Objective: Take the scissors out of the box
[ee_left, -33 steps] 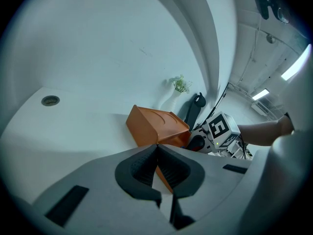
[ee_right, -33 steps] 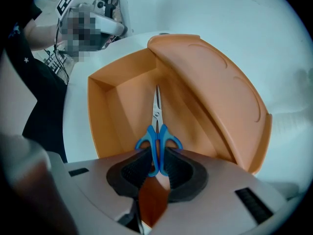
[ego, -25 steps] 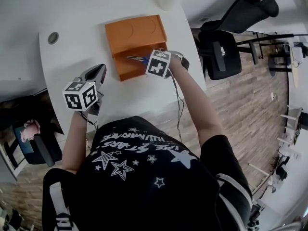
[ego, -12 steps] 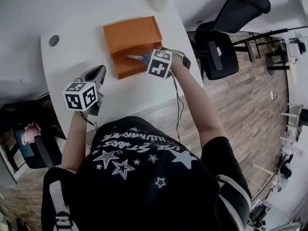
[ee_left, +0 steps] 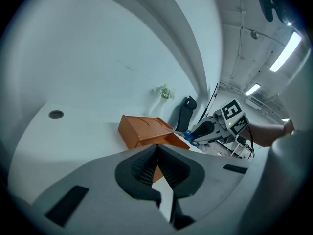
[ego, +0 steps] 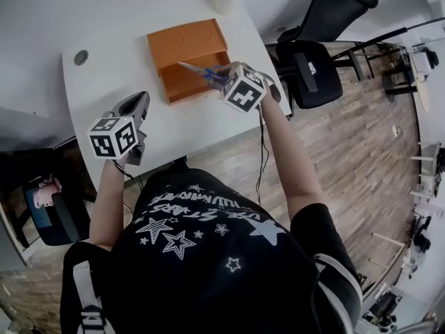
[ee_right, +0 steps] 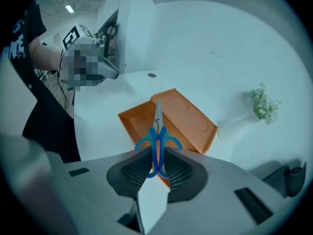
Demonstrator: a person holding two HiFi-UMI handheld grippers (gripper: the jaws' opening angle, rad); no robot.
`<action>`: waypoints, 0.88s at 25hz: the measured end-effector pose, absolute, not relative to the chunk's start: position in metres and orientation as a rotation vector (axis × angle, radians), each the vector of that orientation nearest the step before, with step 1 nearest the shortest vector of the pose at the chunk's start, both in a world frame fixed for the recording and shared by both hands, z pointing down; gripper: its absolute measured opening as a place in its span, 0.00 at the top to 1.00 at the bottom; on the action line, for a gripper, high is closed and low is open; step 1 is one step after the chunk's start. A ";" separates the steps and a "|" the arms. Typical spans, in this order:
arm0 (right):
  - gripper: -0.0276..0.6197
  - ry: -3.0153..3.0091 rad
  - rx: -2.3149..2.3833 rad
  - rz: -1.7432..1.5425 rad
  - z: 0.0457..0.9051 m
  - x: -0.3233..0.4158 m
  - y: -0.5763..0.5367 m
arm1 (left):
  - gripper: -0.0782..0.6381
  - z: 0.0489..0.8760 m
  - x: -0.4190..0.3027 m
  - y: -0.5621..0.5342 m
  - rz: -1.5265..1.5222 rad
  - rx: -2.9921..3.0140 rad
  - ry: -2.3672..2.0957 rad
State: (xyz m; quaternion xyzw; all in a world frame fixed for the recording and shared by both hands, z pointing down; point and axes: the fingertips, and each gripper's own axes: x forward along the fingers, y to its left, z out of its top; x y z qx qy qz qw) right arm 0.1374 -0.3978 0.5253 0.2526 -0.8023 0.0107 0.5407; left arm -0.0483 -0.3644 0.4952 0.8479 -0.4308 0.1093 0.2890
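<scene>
**Scissors gripped by the right gripper, over the open box**

Head view: on the white worktop [ego: 118,33] the orange box [ego: 186,44] lies open. The right gripper [ego: 224,78], at 4 o'clock from the box, holds the blue-handled scissors [ego: 198,70]. Their blades point to 10 o'clock over the box. The left gripper [ego: 138,106] is at 7 o'clock from the box, well apart.

Left gripper view: its fingers [ee_left: 142,168] are pressed together with nothing between them. The scissors show just above the right end of the box.

Right gripper view: the fingers [ee_right: 133,173] clamp the scissors by the handles, blades pointing to 12 o'clock.
</scene>
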 end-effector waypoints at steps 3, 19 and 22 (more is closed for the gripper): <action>0.80 -1.980 0.699 0.038 0.507 0.136 -0.383 | 0.87 0.490 -0.049 -0.351 0.286 2.275 -1.150; 0.80 -2.270 1.080 0.262 0.450 0.131 -0.245 | 0.87 0.464 -0.033 -0.236 0.231 2.349 -1.117; 0.80 -2.284 1.116 0.299 0.451 0.133 -0.211 | 0.87 0.462 -0.031 -0.201 0.235 2.363 -1.104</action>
